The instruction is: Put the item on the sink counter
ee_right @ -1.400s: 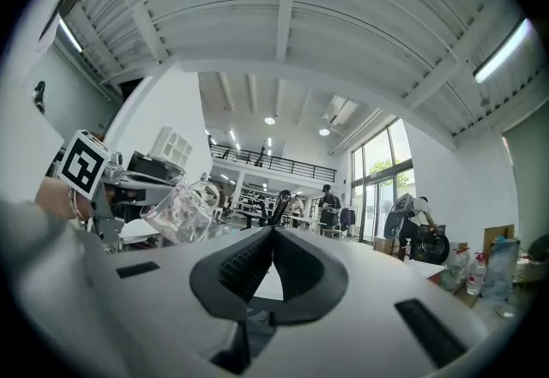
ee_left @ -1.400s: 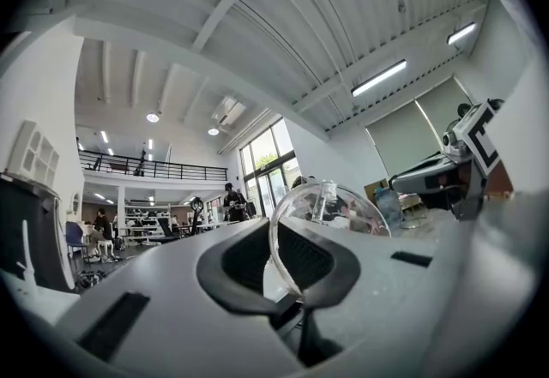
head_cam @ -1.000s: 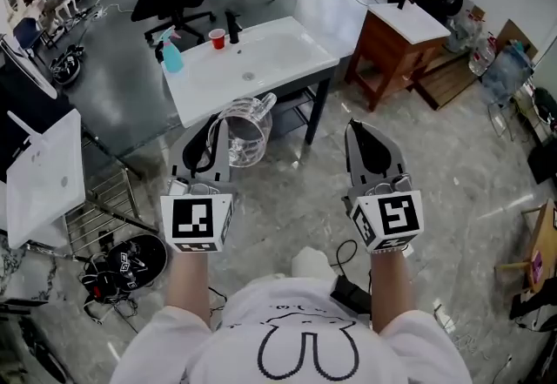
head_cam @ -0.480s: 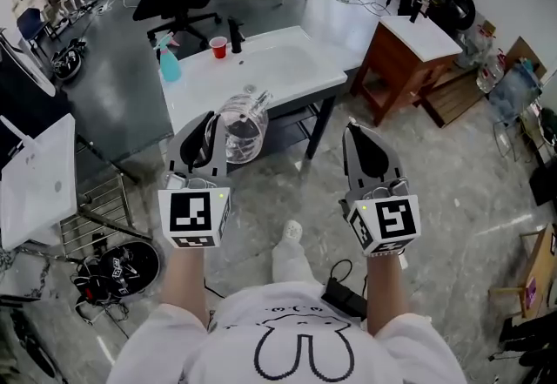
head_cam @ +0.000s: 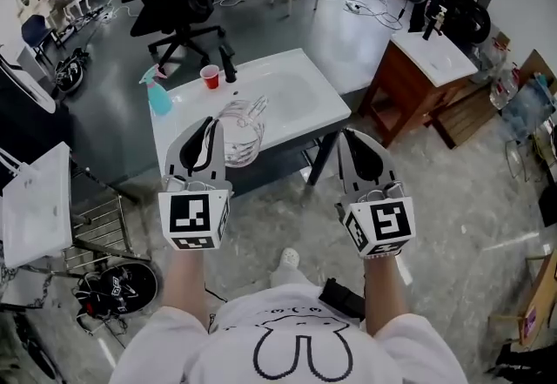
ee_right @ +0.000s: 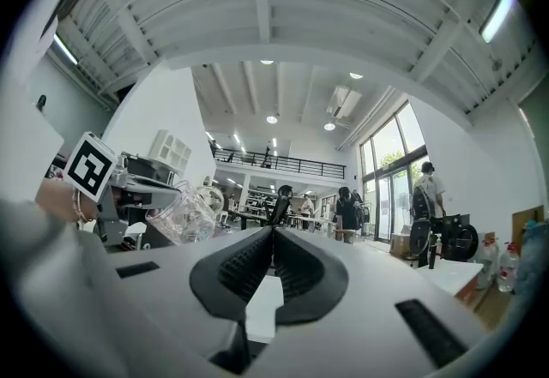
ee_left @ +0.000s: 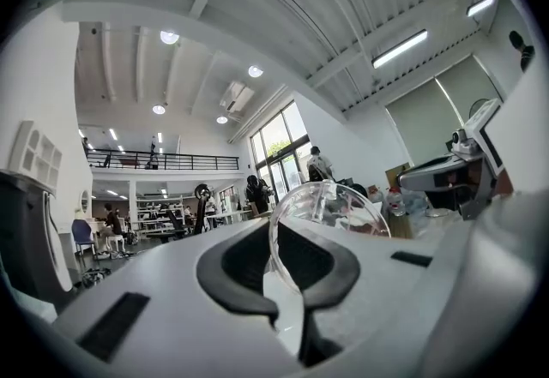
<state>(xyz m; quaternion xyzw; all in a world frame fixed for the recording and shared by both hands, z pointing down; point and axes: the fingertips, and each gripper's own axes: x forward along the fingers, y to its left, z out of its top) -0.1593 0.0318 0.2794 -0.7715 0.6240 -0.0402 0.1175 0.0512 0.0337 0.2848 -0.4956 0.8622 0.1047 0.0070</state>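
A clear pitcher point(head_cam: 240, 132) hangs tilted in front of me, over the front edge of the white sink counter point(head_cam: 318, 108). My left gripper point(head_cam: 208, 124) is shut on the pitcher's rim; in the left gripper view the rim point(ee_left: 319, 212) is pinched between the dark pads point(ee_left: 236, 265). My right gripper point(head_cam: 349, 137) is shut with nothing in it, off the counter's front right corner. From the right gripper view, its pads point(ee_right: 296, 269) meet, and the pitcher point(ee_right: 184, 214) shows at the left.
On the counter stand a black faucet point(head_cam: 228, 65), a red cup point(head_cam: 210, 77) and a blue spray bottle point(head_cam: 157, 97). A wooden cabinet with a white top point(head_cam: 426, 69) is at the right. An office chair point(head_cam: 177, 1) stands behind. A white panel point(head_cam: 35, 199) and cables point(head_cam: 111, 288) lie left.
The person has stepped toward the sink counter. Both grippers have come nearer to it, and the pitcher has moved from over the floor to over the counter's front edge.
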